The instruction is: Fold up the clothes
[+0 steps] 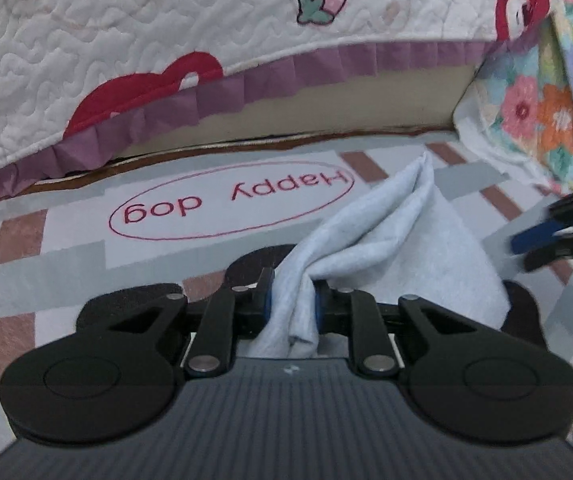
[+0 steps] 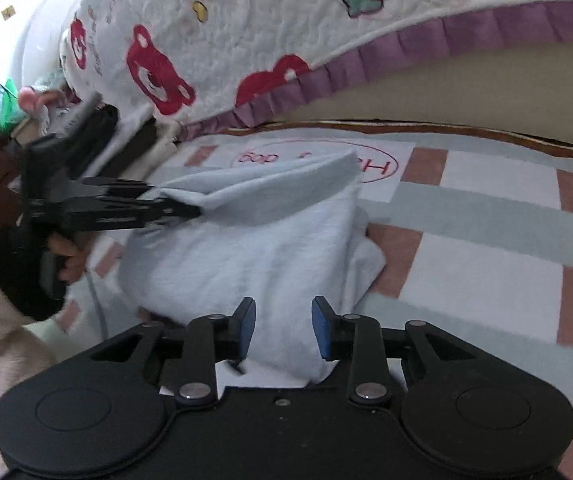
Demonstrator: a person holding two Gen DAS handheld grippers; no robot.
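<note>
Left wrist view: the left gripper (image 1: 291, 300) is clamped on a bunched fold of the pale blue garment (image 1: 398, 240), the cloth pinched between its blue pads (image 1: 267, 300) and rising in a peak over the checked mat (image 1: 66, 256). Right wrist view: the right gripper (image 2: 283, 322) stands with its jaws parted, a loose end of the garment (image 2: 246, 256) lying between them but not gripped; the left gripper (image 2: 190, 210) holds one edge lifted from the side. The garment sits near the far edge of the mat, partly covering the "Happy dog" print (image 1: 232, 200), just before the quilted bedspread (image 1: 166, 40). Handling assessment: the fabric reads as soft, light and fleecy, with no stiffness; it drapes and sags freely from a single hold, so it will collapse unless supported at two points. Slip risk appears low given the napped surface. Recommended hold: at a hem or corner, taking a single layer where possible, with the second hold well apart along the same edge to keep that edge taut.
</note>
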